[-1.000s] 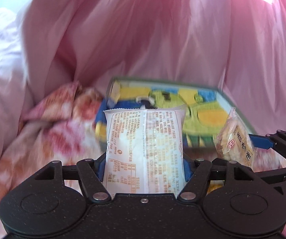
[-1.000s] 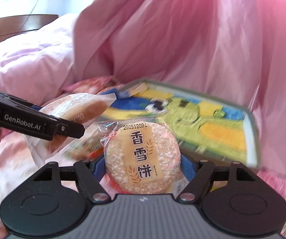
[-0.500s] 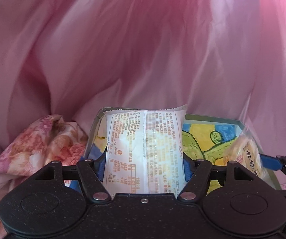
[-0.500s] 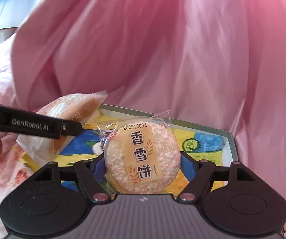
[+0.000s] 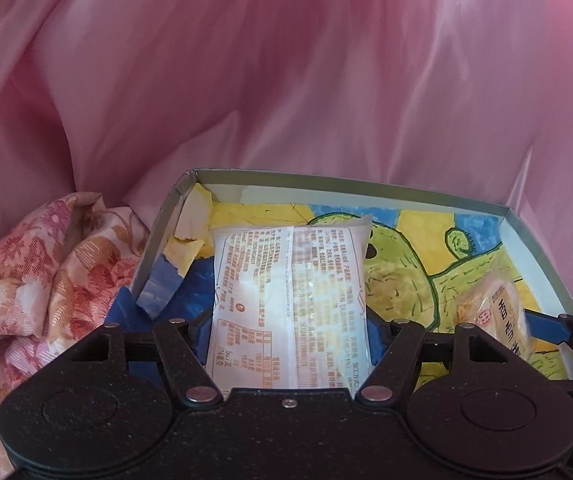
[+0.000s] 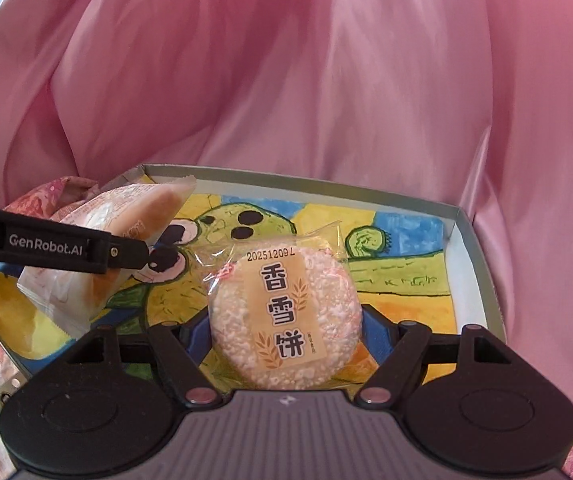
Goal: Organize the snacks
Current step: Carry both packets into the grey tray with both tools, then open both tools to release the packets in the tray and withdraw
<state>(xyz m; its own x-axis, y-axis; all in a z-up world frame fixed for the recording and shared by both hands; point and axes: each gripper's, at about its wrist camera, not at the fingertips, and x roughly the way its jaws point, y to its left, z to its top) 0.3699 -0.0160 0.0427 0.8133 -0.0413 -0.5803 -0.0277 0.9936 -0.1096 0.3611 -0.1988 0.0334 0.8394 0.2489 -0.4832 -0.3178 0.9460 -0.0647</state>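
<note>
Both snacks now hang over the box [image 6: 474,240] — nearer than before; left gripper [image 5: 290,328] clamps the bread packet [image 5: 286,304] at 9 o'clock, right gripper [image 6: 286,332] the rice cracker [image 6: 286,312] — release looks next.

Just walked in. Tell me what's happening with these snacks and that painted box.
A person is working two handheld grippers, each clamped on a snack. The left gripper holds a white wrapped pastry packet, its printed back facing the camera. The right gripper holds a round rice cracker in clear wrap. Both hang above the open box, whose floor bears a painted green cartoon creature. The box sits on floral bedding against pink fabric. Neither snack has been set down in the box yet.
</note>
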